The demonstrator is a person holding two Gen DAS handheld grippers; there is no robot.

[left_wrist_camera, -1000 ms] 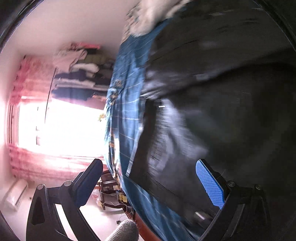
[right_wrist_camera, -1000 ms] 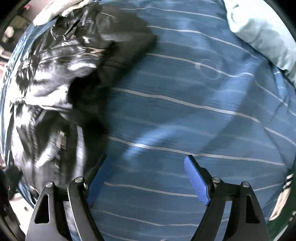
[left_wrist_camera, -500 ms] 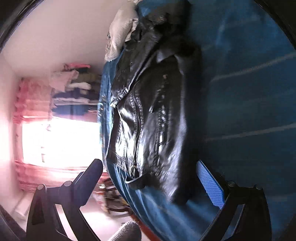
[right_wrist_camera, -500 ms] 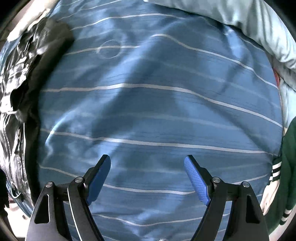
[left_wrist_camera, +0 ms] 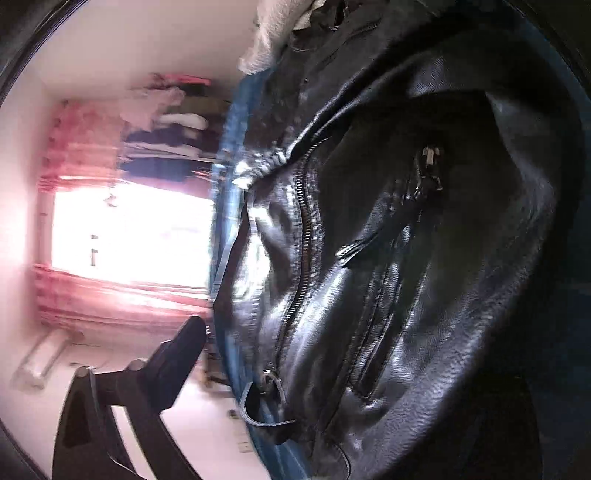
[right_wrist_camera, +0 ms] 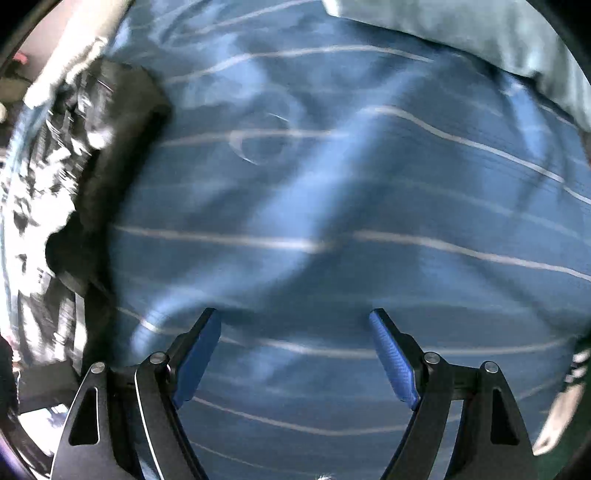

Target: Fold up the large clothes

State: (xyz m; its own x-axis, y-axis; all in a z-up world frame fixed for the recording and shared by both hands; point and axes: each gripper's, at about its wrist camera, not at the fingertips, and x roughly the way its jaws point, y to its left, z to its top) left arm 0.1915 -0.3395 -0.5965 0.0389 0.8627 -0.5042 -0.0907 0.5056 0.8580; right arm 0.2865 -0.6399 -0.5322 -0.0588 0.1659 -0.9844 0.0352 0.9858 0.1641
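Note:
A black leather jacket with metal zips lies on a blue striped bed cover. In the left wrist view it fills the frame very close up and covers the right finger; only the left finger shows, off the bed edge. The left gripper looks spread wide, though its far finger is hidden. In the right wrist view the jacket lies at the far left. My right gripper is open and empty over the bare cover, to the right of the jacket.
A pale green garment lies at the top right of the bed. A white cloth lies beyond the jacket's collar. Past the bed edge are a bright window with pink curtains and stacked clothes.
The left gripper has moved in close to the jacket, which now hides its right finger. The right gripper has shifted slightly, bringing the jacket back further into view at left.

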